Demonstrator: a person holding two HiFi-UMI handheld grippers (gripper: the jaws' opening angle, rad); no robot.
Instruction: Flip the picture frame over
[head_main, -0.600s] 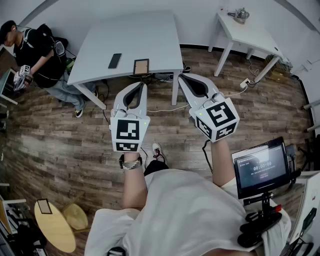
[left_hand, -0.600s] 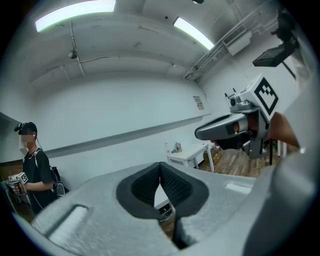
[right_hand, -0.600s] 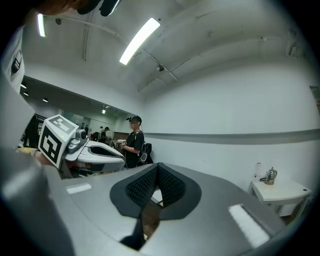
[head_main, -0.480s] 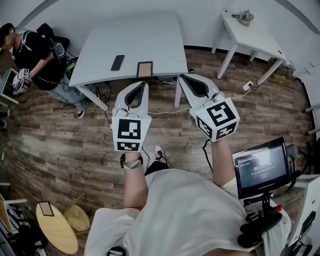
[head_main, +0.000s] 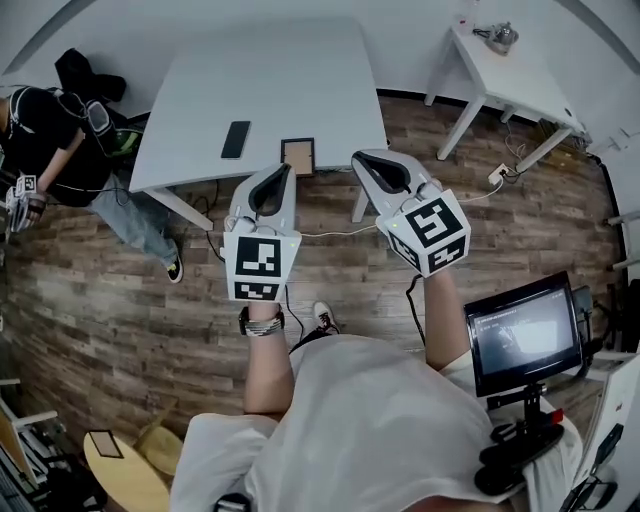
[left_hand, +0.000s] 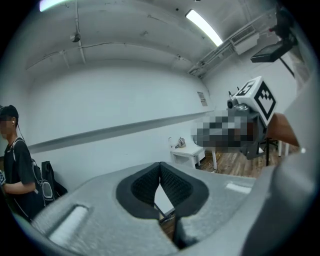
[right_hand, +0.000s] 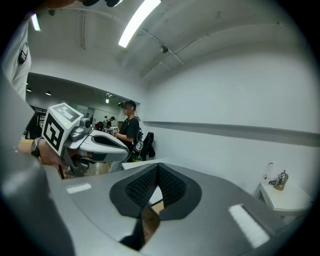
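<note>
Two pairs of jaws stand pressed together at their tips, both empty. The left gripper (head_main: 283, 170) and right gripper (head_main: 360, 157) hang side by side before the near edge of the grey table (head_main: 300, 70). At that edge the picture frame (head_main: 298, 156) lies flat, at one o'clock from the left tips and nine o'clock from the right, touched by neither. A black phone (head_main: 236, 139) lies at ten o'clock from the frame. Print on the monitor (head_main: 525, 340) is too small to read.

A plain lab room: white tables (head_main: 290, 80), a rig monitor (head_main: 525, 340).
</note>
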